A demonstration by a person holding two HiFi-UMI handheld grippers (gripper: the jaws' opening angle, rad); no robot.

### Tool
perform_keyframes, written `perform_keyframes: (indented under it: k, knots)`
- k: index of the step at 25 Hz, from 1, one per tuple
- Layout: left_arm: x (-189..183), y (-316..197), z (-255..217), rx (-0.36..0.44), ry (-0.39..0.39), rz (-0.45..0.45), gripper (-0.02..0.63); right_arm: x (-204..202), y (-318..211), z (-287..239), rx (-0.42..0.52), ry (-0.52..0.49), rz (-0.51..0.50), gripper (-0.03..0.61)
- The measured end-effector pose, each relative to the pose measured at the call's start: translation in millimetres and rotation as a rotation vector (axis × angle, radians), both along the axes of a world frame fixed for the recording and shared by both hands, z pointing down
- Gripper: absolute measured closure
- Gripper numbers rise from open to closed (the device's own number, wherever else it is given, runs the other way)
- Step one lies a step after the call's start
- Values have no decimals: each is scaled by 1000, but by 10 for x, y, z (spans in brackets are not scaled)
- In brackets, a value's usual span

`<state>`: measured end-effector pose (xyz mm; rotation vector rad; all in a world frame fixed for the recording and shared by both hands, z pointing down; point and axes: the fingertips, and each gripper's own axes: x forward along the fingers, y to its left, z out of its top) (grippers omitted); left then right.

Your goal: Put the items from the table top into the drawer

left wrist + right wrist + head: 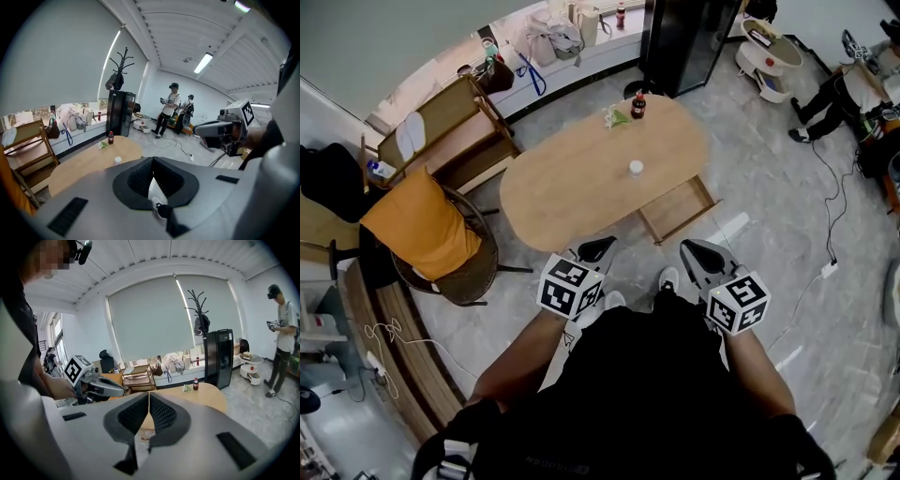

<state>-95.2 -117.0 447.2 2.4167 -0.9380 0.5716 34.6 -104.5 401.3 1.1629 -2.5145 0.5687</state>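
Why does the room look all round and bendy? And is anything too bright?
Head view: the wide lens bows the room around the oval table, but everything stays sharp. Left gripper view: black corners ring the picture, and the ceiling light glares white. Right gripper view: the big blind bulges like a bubble, evenly lit, with no harsh shadows.

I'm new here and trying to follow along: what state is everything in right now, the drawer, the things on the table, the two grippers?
drawer: pulled open, nothing visible inside.
bottle: upright on the table.
small white container: upright on the table.
green packet: lying beside the bottle.
left gripper: shut, empty.
right gripper: shut, empty.
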Motion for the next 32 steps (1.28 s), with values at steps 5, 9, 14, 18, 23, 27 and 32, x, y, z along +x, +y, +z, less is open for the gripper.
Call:
perform_keyframes:
  k: [5,9,14,18,23,27,32]
  knots:
    - [-97,-206,62,-8,-12,-45,609,-48,-361,152,-21,27,-46,574]
    - [-116,-457,147,-24,-29,-109,609,-58,-758,276,-20,48,-105,574]
    - [-149,-835,303,-67,-60,-200,609,-75,-1387,569,-36,112,-201,574]
    - [-138,-1245,531,-112,-95,-257,609,-67,-1950,1014,-71,182,-278,574]
    - [-114,-1624,748,-190,-141,-383,609,-18,-2429,1772,-165,259,-409,574]
    - [-70,-1858,965,-238,-178,-441,609,23,-2768,2473,-231,330,-489,574]
    - [-9,-1901,1381,-340,-193,-520,609,14,-3128,3326,-256,485,-621,572]
